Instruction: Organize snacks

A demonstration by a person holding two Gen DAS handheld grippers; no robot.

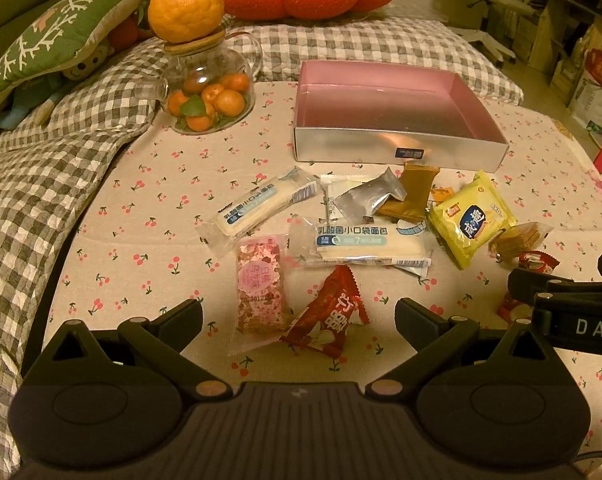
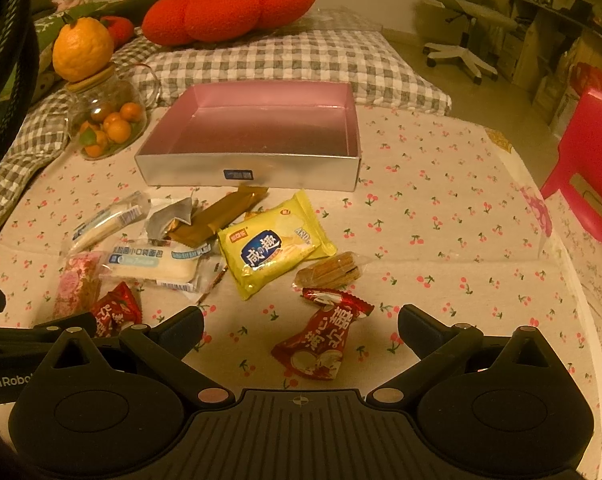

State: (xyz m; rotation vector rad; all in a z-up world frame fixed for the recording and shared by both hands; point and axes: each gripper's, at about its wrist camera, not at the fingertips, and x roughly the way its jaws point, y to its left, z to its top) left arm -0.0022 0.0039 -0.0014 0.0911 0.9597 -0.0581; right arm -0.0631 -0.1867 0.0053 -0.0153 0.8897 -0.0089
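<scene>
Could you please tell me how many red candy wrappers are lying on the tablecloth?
2. One red wrapper lies in front of the right gripper; the other red wrapper lies in front of the left gripper, beside the pink packet. Others could be hidden.

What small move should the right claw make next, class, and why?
Probably lower the right claw onto the red candy and close. The claw is open and holds nothing, the candy lies right between its fingers, and the box holds no snacks yet.

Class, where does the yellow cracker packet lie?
The yellow cracker packet lies mid-table in the right wrist view, before the silver box, beside the brown wrapper.
</scene>
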